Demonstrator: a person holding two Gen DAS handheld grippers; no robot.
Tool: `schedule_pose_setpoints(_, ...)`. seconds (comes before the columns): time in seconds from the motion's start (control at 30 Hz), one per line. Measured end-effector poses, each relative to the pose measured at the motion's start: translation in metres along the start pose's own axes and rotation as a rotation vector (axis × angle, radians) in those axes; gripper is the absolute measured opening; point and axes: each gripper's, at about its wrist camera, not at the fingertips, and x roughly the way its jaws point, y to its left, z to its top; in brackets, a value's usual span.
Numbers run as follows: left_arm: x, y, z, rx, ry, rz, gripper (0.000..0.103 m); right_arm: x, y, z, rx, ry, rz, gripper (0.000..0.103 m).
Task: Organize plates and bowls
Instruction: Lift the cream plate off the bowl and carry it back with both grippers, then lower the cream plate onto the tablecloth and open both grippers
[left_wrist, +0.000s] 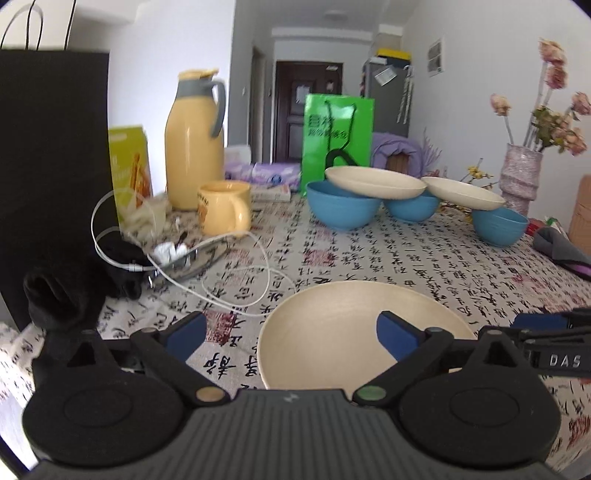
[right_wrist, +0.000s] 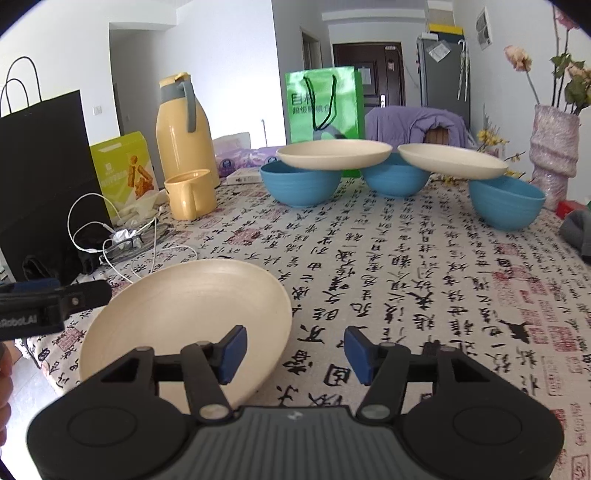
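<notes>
1. left gripper (left_wrist: 291, 334) spread wide, nothing pinched; right pad over the near plate (left_wrist: 343, 332), left pad over bare cloth (left_wrist: 369, 251).
2. right gripper (right_wrist: 291, 350) partly spread, empty; left pad over the near plate's edge, right pad over the cloth.
3. near plate lying at the front of the table, tilted in the right view, free of both grippers.
4. far across the table: three blue bowls (right_wrist: 301, 184) (right_wrist: 395, 181) (right_wrist: 506, 205) in a row, two cream plates (right_wrist: 334, 153) (right_wrist: 452, 160) bridging the gaps on their rims.
5. behind them: green bag (right_wrist: 323, 105), purple cloth over a chair (right_wrist: 413, 122), vase (right_wrist: 552, 151) at the right.
6. left side crowded: black bag (right_wrist: 40, 162), yellow flask (right_wrist: 181, 136), mug (right_wrist: 192, 195), snack box (right_wrist: 123, 166), white cable (left_wrist: 236, 280) looping near the plate's left rim.
7. open cloth between near plate and bowls.
</notes>
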Motion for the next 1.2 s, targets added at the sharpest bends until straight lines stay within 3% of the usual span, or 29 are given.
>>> schedule_pose_setpoints(0.13,-0.022,-0.014,-0.007,0.053,-0.046,0.001,0.103,-0.029,-0.004,-0.012,-0.011,-0.044,-0.020,0.073)
schedule_pose_setpoints(0.33,-0.055,-0.036,-0.025,0.065,-0.088,-0.078,0.103,-0.070,-0.009,-0.037,-0.037,-0.106,-0.052,0.087)
schedule_pose_setpoints(0.73,-0.079,-0.076,-0.046,0.091,-0.098,-0.174,0.103,-0.120,-0.040,-0.071,-0.014,-0.136,-0.117,0.090)
schedule_pose_setpoints(1.2,-0.062,-0.101,-0.037,0.109,-0.082,-0.209,0.103,-0.126,-0.078,-0.074,0.062,-0.142,-0.178,0.090)
